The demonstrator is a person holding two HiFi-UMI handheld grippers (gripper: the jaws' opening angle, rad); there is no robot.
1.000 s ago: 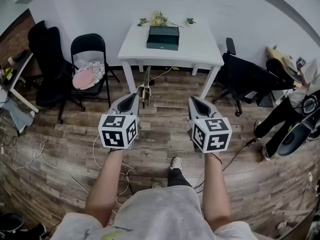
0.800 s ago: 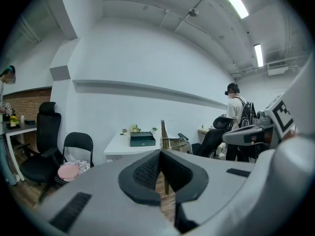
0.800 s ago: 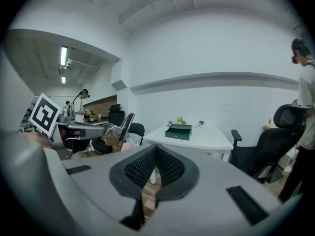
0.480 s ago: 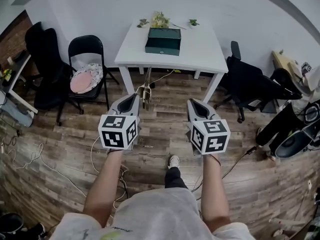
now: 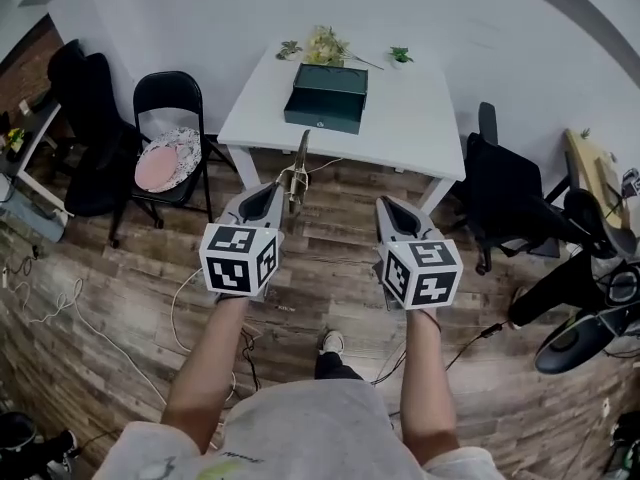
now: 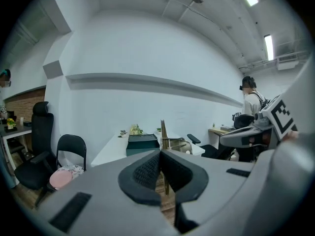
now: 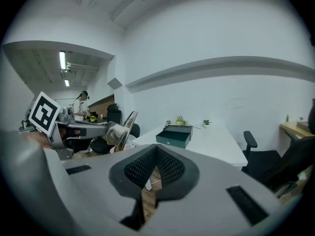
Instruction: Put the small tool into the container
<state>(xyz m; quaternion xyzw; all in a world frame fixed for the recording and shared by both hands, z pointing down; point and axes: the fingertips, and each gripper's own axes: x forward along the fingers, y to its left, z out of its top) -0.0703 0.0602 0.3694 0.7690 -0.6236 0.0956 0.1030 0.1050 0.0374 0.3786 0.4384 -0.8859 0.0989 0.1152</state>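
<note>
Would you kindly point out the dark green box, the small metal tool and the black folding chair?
dark green box [image 5: 328, 90], head view, lid centre.
small metal tool [image 5: 293, 176], head view, its middle.
black folding chair [image 5: 165, 90], head view, backrest.

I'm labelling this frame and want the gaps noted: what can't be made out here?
- The green container's inside: only its outside shows, every view.
- The small tool's held end: left gripper view, the left gripper's shut pads cover it.
- The plants behind that container: too small, every view.

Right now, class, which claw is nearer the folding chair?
Left. The left claw, gripping the tool, is just right of the chair; the right claw is farther right.
</note>
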